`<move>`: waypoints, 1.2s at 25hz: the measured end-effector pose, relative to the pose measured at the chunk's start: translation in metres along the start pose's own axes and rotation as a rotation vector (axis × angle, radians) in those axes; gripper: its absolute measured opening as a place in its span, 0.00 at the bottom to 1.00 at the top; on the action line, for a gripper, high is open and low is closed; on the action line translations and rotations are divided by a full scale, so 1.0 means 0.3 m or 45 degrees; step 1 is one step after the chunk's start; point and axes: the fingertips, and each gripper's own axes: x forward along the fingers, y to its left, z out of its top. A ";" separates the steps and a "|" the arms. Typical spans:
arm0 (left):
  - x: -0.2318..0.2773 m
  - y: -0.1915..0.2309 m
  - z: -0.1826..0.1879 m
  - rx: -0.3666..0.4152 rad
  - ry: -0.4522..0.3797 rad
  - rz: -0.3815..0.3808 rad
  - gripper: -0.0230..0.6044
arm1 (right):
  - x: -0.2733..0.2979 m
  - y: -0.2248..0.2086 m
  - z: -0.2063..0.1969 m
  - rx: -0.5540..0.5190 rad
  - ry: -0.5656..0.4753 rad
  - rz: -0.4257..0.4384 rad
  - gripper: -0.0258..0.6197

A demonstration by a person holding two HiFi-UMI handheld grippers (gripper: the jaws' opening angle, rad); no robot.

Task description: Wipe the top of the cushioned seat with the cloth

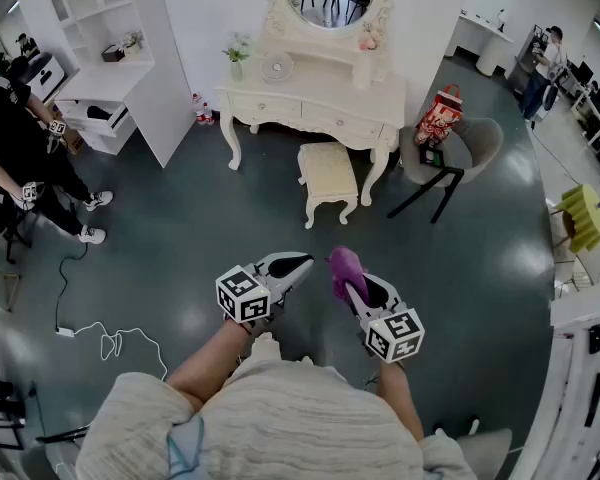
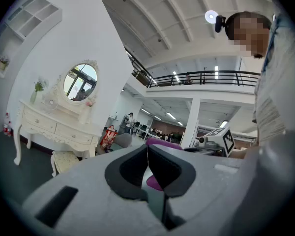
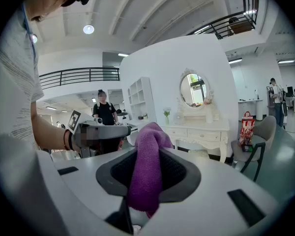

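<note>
Approach step, wiping not started. Right gripper is clamped on the purple cloth, near the body. Left gripper is closed on nothing. Cushioned seat sits well apart on the far side, just in front of the dressing table. Next: close in and lower the cloth flat onto the seat top.

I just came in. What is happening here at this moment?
A person holds a gripper in each hand. The right gripper has its jaws shut on a purple cloth. The left gripper is shut and empty. The cushioned seat, a cream stool in front of the dressing table, stands well ahead of both grippers, untouched, so the wiping is not yet begun.
</note>
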 end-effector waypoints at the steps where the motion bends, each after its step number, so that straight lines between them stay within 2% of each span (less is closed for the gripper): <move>1: -0.002 -0.003 0.002 -0.003 -0.002 0.001 0.06 | -0.004 0.001 0.003 0.001 -0.001 -0.002 0.19; 11: -0.007 -0.013 0.001 -0.009 -0.019 0.012 0.06 | -0.018 0.001 -0.001 0.002 -0.010 -0.005 0.19; 17: 0.003 -0.024 -0.006 -0.008 -0.018 0.012 0.06 | -0.031 0.001 0.008 0.067 -0.046 0.036 0.19; 30: 0.002 -0.041 -0.020 -0.019 -0.028 0.027 0.06 | -0.033 0.008 0.012 0.069 -0.044 0.069 0.19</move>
